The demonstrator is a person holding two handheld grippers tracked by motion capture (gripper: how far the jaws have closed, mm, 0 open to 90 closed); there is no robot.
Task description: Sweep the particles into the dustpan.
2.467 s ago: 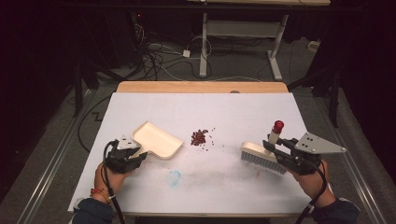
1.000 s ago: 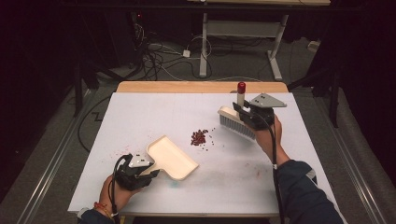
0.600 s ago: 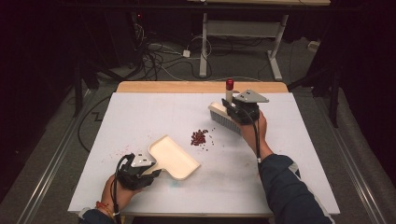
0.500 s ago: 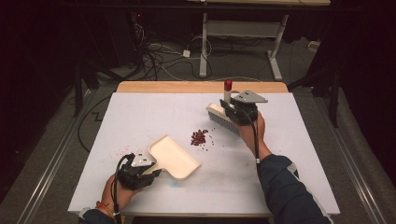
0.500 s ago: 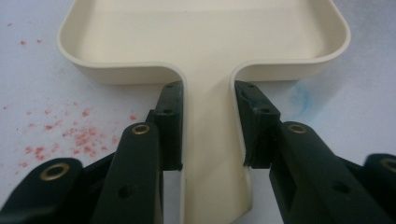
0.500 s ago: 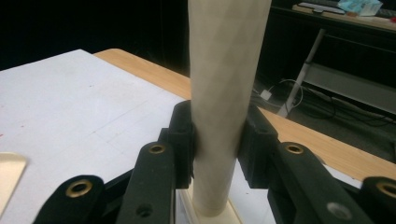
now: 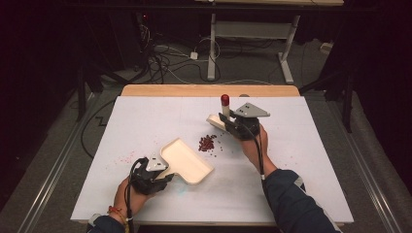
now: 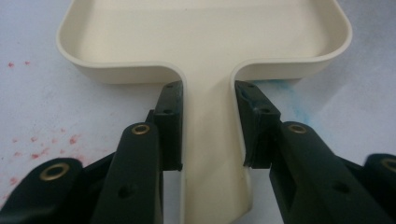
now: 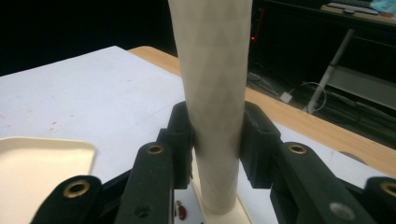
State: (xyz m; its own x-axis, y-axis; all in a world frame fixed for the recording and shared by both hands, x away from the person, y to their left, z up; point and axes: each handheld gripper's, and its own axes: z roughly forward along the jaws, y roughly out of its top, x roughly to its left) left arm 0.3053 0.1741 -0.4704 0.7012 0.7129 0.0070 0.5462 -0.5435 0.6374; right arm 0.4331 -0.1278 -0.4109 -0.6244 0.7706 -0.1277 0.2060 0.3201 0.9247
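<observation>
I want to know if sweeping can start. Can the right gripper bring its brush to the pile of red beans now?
Probably yes. The right gripper holds the brush just behind the red beans, with only bare table between them. The dustpan waits on the near side.

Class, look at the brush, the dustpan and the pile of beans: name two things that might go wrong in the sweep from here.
1. The brush sits behind the beans, with loose ones already beside the pile; a hard stroke might scatter them past the dustpan.
2. The left gripper clamps only the dustpan's narrow handle, so the pan might pivot or lift its lip and let beans slide under.
</observation>
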